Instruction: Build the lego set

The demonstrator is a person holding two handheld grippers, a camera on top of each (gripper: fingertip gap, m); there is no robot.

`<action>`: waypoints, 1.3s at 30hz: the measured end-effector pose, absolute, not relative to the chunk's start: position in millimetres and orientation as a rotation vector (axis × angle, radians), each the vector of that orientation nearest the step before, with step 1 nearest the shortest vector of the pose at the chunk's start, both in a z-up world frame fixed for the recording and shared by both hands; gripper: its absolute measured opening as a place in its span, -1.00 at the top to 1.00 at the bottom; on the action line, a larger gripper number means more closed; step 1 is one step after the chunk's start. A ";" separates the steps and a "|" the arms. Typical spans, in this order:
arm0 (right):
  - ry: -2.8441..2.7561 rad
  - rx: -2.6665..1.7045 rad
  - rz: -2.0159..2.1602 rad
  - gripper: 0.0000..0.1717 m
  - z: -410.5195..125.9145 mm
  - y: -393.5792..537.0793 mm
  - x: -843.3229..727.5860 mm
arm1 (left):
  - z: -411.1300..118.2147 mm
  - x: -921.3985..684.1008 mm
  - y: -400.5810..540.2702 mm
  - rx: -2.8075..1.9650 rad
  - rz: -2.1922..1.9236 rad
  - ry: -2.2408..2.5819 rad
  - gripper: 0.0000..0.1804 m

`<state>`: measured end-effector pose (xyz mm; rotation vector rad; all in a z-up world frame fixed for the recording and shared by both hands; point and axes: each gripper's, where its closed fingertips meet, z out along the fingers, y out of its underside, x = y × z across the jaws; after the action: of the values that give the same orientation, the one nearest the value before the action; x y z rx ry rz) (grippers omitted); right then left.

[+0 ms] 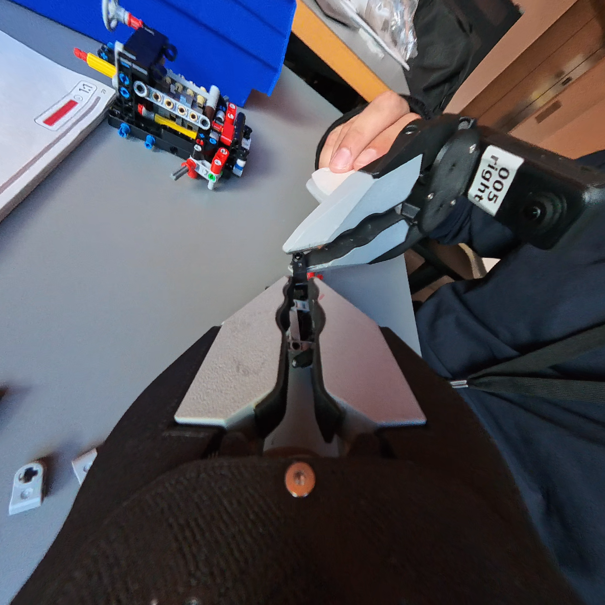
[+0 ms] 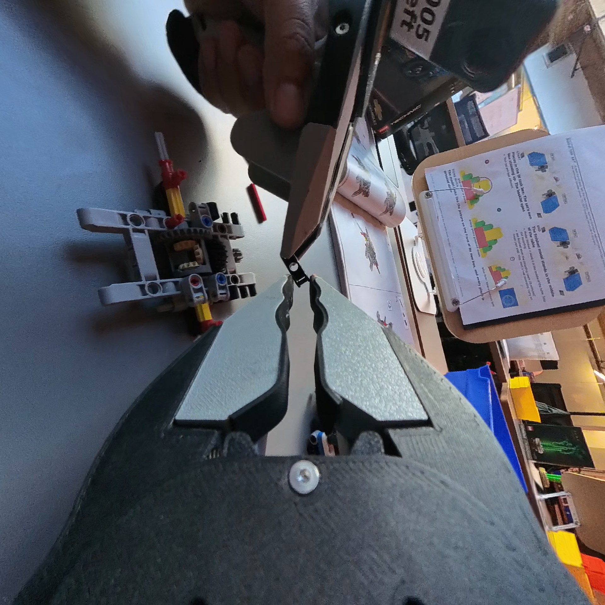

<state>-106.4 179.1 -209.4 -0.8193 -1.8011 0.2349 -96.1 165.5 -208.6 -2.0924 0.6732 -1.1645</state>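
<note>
Left gripper (image 1: 299, 288): nearest the left wrist camera, its 2 jaws clamped on a thin black holed beam (image 1: 298, 316) that runs down between the pads and sticks out past the tips.
Right gripper (image 2: 300, 284): comes in from the right in the left wrist view, tips closed on the free end of the same black holed beam; in its own view the beam end sits between the 2 pads with both edges touching it.
Beam place: in the air above the grey table (image 1: 163, 262), spanning the 2 gripper tips.
Hands: 1 hand (image 1: 357, 137) grips the right tool's handle.
Brick model (image 1: 176, 111): multicoloured, on the table far left, beside an open booklet (image 1: 42, 121) and a blue bin (image 1: 209, 39).
Loose parts: 1 small grey connector (image 1: 27, 491) lies near the bottom left; 1 red pin (image 2: 257, 203) lies past the model.
Clipboard (image 2: 510, 229): stands at the right, carrying a printed sheet.
</note>
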 end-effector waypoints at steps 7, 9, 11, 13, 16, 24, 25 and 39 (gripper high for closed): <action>-1.738 -0.943 0.271 0.92 -204.3 196.9 -103.9 | -193.9 -97.8 177.9 -1.991 -1.212 0.559 0.92; -1.709 -1.039 0.360 0.92 -203.4 204.5 -102.6 | -191.4 -101.8 181.6 -1.969 -1.167 0.561 0.88; -1.665 -1.168 0.506 0.92 -202.2 213.2 -100.9 | -193.0 -106.8 187.3 -1.969 -1.074 0.570 0.84; -1.604 -1.314 0.669 0.93 -201.7 223.5 -98.7 | -200.2 -113.5 194.6 -1.988 -0.910 0.606 0.79; -1.501 -1.476 0.884 0.93 -200.0 234.8 -96.9 | -213.0 -121.7 204.0 -2.013 -0.586 0.721 0.70; -1.314 -1.652 1.366 0.94 -187.1 220.9 -107.9 | -196.5 -116.5 217.4 -1.783 0.061 0.929 0.70; -1.292 -1.669 1.430 0.94 -185.9 218.1 -109.4 | -192.2 -115.8 217.8 -1.744 0.116 0.945 0.68; -1.117 -1.814 1.887 0.94 -183.7 201.6 -118.0 | -183.5 -109.5 217.1 -1.566 0.441 1.081 0.67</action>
<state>-118.0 201.6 -183.7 -1.8143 -1.1174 1.8867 -109.5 217.1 -183.5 -1.5660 1.0813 0.4406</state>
